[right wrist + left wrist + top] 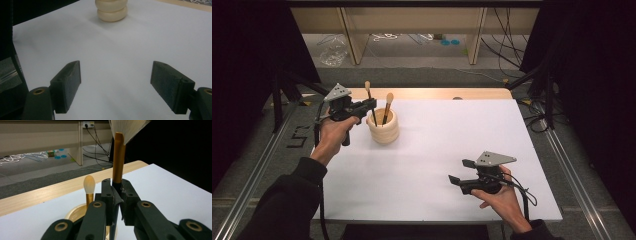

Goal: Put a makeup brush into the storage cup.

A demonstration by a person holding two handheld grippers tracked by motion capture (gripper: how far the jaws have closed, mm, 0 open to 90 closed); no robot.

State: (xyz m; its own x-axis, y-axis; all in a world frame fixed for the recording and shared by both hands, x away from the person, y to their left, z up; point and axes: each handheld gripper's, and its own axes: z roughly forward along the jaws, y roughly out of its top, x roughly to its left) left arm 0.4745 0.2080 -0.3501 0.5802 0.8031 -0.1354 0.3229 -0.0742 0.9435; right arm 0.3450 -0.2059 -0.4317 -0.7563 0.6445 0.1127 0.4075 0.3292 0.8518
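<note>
Left gripper clamped tight on a makeup brush, gold ferrule poking up between the pads, handle end down inside the cream ribbed holder at the table's far left. Second brush standing in there too. Right gripper wide open, nothing between its jaws, hovering over the white tabletop near the front right.

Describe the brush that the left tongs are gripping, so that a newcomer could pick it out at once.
On the white table stands a cream ribbed pot with two gold-handled brushes. It is the left one, pinched by the left tongs; the other brush stands free.
</note>
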